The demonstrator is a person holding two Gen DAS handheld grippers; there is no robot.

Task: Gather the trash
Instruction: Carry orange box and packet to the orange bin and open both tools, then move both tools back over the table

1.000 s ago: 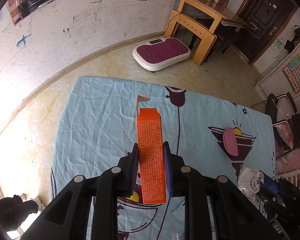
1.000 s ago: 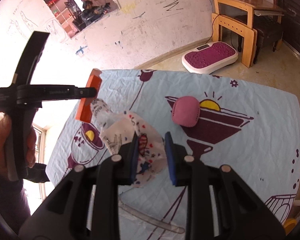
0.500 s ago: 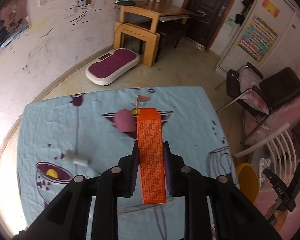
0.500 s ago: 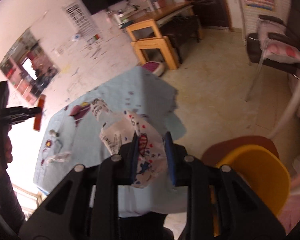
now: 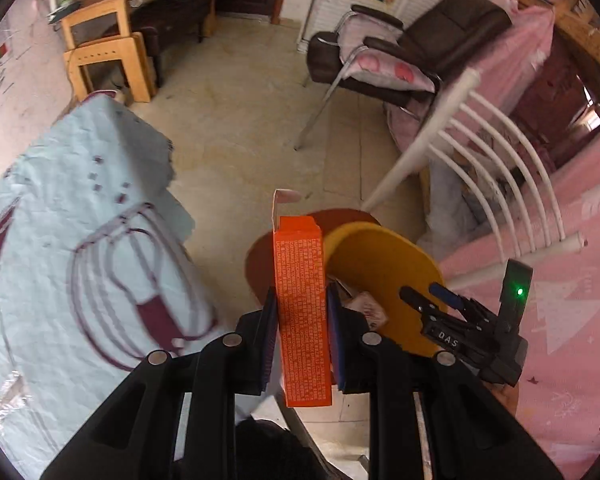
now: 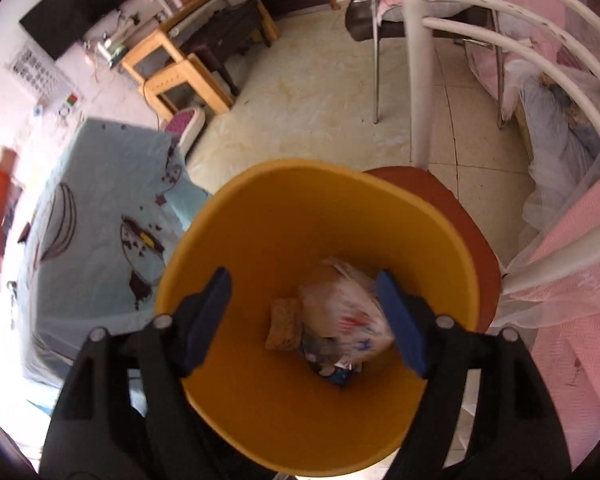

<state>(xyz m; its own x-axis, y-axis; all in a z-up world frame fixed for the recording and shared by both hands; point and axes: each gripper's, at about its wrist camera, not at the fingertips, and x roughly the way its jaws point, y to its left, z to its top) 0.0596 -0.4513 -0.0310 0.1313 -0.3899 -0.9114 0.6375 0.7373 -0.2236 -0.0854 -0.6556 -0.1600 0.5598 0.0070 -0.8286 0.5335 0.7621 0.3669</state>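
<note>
Landmark: yellow bin (image 6: 260,412) — stands on a dark red stool (image 6: 472,224), just beside the worktop's blue cloth (image 6: 100,264).
Left gripper (image 5: 302,316): jaws clamped on the orange carton (image 5: 303,312), which is held upright with its top flap open, beside the bin and above its rim.
Right gripper (image 6: 304,312): directly over the bin's mouth — jaws spread wide, gripping nothing.
Printed plastic bag (image 6: 340,312): crumpled, down inside the bin.
Brown scrap (image 6: 282,322): inside the bin, touching the bag's left side.
White chair back (image 6: 472,36): behind the bin.
</note>
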